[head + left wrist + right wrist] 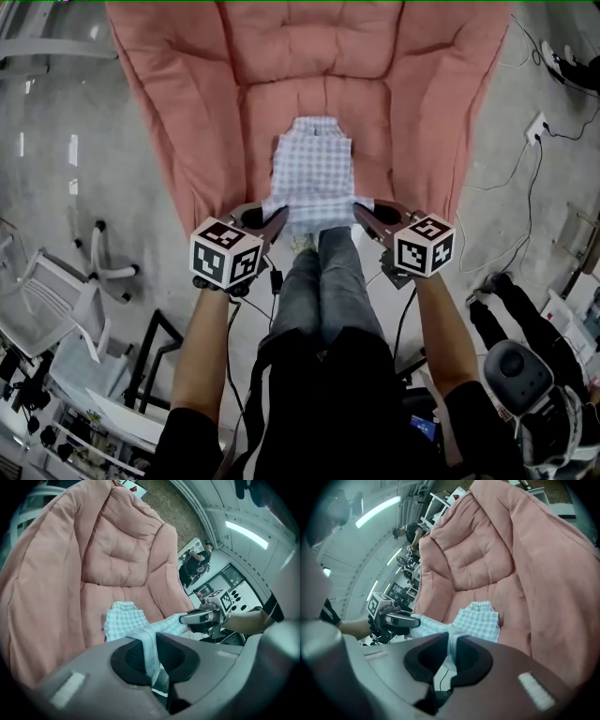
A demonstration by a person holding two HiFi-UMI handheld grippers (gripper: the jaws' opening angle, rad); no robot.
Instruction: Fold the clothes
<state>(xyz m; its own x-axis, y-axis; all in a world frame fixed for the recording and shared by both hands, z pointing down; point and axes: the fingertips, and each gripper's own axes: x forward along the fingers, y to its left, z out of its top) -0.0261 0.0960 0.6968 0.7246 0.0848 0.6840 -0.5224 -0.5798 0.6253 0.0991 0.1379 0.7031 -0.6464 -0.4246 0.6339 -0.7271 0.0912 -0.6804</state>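
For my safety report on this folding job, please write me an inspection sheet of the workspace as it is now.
Surface: pink padded cushion lying on a grey floor.
Job's things: one checked garment, spread on the cushion, with its near edge raised.
Clutter: nothing seen on the cushion.
Tongs: left tongs shut on the garment's near left corner; right tongs shut on its near right corner.
Cables: thin cables loose on the floor at the right, near a white socket.
Surroundings: white chair at the left; another person sitting at the lower right.
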